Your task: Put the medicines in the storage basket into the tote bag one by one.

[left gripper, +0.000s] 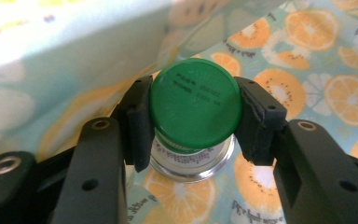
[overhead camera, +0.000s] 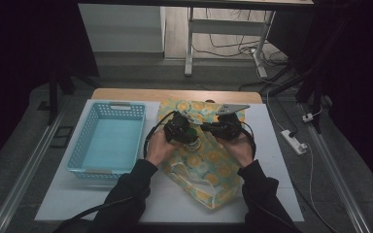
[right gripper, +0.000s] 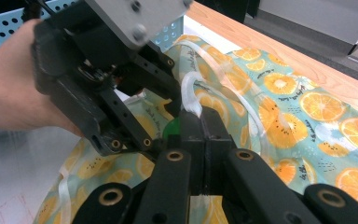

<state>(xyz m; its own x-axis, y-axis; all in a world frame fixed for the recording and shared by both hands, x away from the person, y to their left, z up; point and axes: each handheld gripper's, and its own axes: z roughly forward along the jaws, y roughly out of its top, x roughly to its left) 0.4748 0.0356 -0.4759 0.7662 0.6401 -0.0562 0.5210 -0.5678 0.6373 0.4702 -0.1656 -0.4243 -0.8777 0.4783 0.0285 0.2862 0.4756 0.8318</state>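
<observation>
The left tongs (left gripper: pixel 193 123) pinch a green-lidded jar (left gripper: pixel 195 103) by its lid at the mouth of the orange-print bag (overhead camera: pixel 209 162) mid-surface, while the right tongs (right gripper: pixel 200 126), pressed together, pinch the bag's clear handle (right gripper: pixel 191 100) just right of it.

The green lid (left gripper: pixel 195 106) between the left claw's jaws has small stamped letters, too blurry to read.

Bag (overhead camera: pixel 209 165) mouth tight round left gripper (overhead camera: pixel 190 138); blue basket (overhead camera: pixel 108 141) just left, bare table (overhead camera: pixel 281 160) right
</observation>
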